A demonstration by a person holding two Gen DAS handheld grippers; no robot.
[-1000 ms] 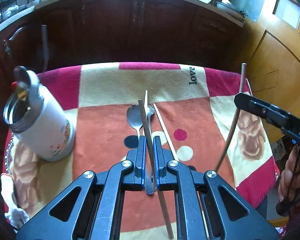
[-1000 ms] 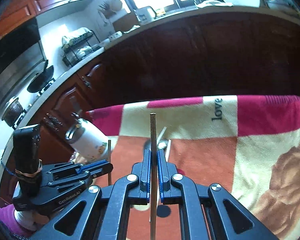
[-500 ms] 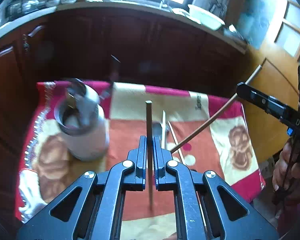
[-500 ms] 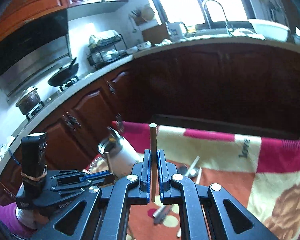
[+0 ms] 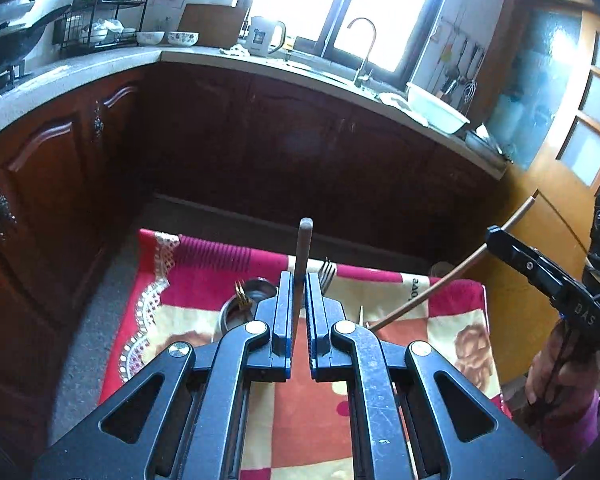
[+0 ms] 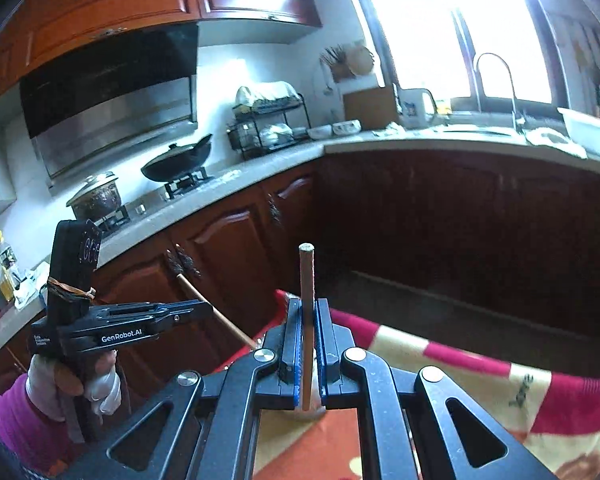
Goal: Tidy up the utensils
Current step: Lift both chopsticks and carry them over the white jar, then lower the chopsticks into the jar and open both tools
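— Wooden chopstick (image 5: 302, 256) clamped in the left gripper (image 5: 299, 320), long axis upright between the blue pads?

— Yes. Just beyond and slightly left sits the steel cup (image 5: 242, 312), mouth up, a fork (image 5: 326, 274) already poking out.

— And the right gripper (image 6: 309, 344)?

— Closed on its own chopstick (image 6: 307, 312), held farther right. By my reckoning, the left is nearer.

chopstick (image 5: 302, 248): matt wood | fork (image 5: 327, 273): shiny metal | blanket (image 5: 204, 264): soft cloth
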